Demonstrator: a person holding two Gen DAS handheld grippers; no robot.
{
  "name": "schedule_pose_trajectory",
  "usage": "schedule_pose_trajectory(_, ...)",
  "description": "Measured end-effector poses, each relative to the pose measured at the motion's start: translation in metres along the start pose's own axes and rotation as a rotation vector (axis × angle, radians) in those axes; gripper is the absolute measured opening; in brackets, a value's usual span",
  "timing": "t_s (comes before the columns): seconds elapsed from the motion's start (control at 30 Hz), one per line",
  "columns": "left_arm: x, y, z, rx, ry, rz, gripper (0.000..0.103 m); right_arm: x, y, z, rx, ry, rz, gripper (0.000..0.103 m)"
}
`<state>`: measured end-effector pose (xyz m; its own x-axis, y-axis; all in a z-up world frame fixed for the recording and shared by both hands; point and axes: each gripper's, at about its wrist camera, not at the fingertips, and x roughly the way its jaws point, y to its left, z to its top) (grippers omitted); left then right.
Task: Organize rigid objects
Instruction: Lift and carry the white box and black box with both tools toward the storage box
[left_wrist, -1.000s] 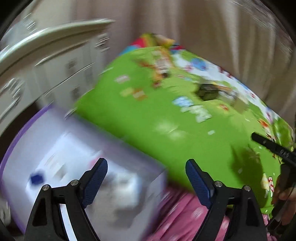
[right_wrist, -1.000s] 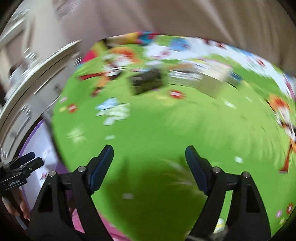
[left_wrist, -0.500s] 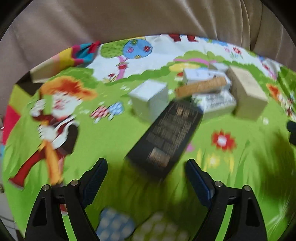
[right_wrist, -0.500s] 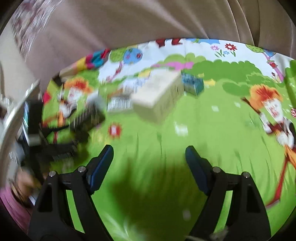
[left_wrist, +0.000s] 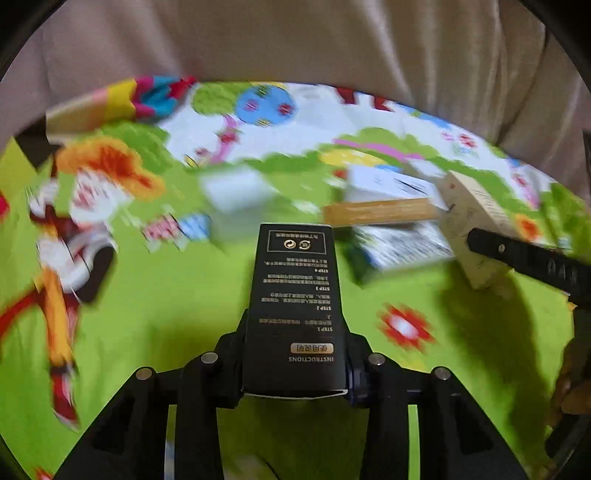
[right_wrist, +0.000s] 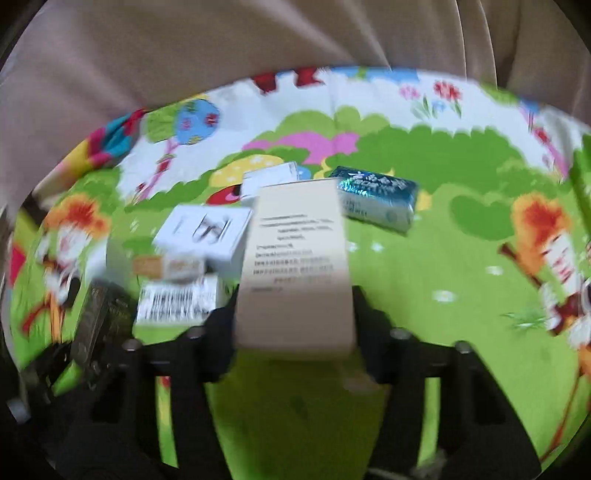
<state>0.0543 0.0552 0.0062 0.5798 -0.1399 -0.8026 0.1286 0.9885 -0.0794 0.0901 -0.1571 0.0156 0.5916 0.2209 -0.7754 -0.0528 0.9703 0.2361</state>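
Both hands have a box caught between their fingers, and each box runs lengthways straight out ahead of its gripper, away from the wrist. That is what the next lift hangs on, I think: each is gripped by its near end across the narrow width, so most of its length sticks out past the fingers and could droop or swing.

The left gripper (left_wrist: 295, 365) has just been closing, and its pads now press on both long sides of the black box (left_wrist: 293, 295). The box is slim and dark, with gold and white print and the word INSTRUCTIONS on its upper face.

The right gripper (right_wrist: 295, 325) has likewise just been closing, onto the cream box (right_wrist: 297, 266). This one is broader and pale, with lines of small dark text, too blurred to read. Its sides sit against the fingers, so it looks held.

Beyond and to the left of the right fingers lie a white box (right_wrist: 207, 232), a barcoded box (right_wrist: 177, 302) and an orange-ended box (right_wrist: 166, 266), close together on the green play mat (right_wrist: 443, 332). A blue foil packet (right_wrist: 376, 195) lies ahead to the right.
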Motion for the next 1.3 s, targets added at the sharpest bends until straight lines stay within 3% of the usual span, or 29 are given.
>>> schedule_pose_trajectory(0.17,-0.036,-0.019,-0.049,-0.031,-0.022,-0.018,0.040,-0.057,-0.032,-0.063,-0.143,-0.002,0.062,0.055)
schedule_pose_trajectory(0.23,-0.052,-0.028,-0.068,-0.053,-0.028,-0.029,0.040,-0.079,-0.041,-0.087,-0.195,-0.006,0.049,0.055)
schedule_pose_trajectory(0.43,-0.081,-0.055,-0.109,-0.030,-0.037,-0.020,0.040,-0.123,-0.061,-0.136,-0.213,-0.021,0.062,0.055)
schedule_pose_trajectory(0.63,-0.087,-0.071,-0.123,0.054,-0.038,0.038,0.041,-0.130,-0.061,-0.147,-0.227,-0.021,0.046,0.056)
schedule_pose_trajectory(0.73,-0.083,-0.072,-0.117,0.050,-0.017,0.049,0.042,-0.116,-0.056,-0.139,-0.258,0.043,0.029,0.056)
schedule_pose_trajectory(0.83,-0.076,-0.072,-0.106,0.048,0.021,0.054,0.050,-0.099,-0.048,-0.128,-0.317,0.110,-0.013,0.060)
schedule_pose_trajectory(0.9,-0.073,-0.072,-0.104,0.043,0.028,0.061,0.055,-0.093,-0.043,-0.119,-0.355,0.118,-0.052,0.068)
schedule_pose_trajectory(1.07,-0.068,-0.071,-0.101,0.038,0.037,0.071,0.071,-0.083,-0.045,-0.114,-0.372,0.147,-0.049,0.073)
schedule_pose_trajectory(1.13,-0.068,-0.070,-0.102,0.040,0.026,0.072,0.071,-0.083,-0.047,-0.115,-0.365,0.143,-0.038,0.073)
schedule_pose_trajectory(1.23,-0.069,-0.070,-0.103,0.048,0.015,0.063,0.065,-0.082,-0.047,-0.115,-0.368,0.149,-0.023,0.073)
schedule_pose_trajectory(1.27,-0.071,-0.070,-0.103,0.053,0.010,0.059,0.048,-0.082,-0.047,-0.114,-0.369,0.151,-0.011,0.064)
schedule_pose_trajectory(1.3,-0.072,-0.070,-0.102,0.056,0.012,0.055,0.040,-0.084,-0.047,-0.114,-0.367,0.145,0.006,0.055)
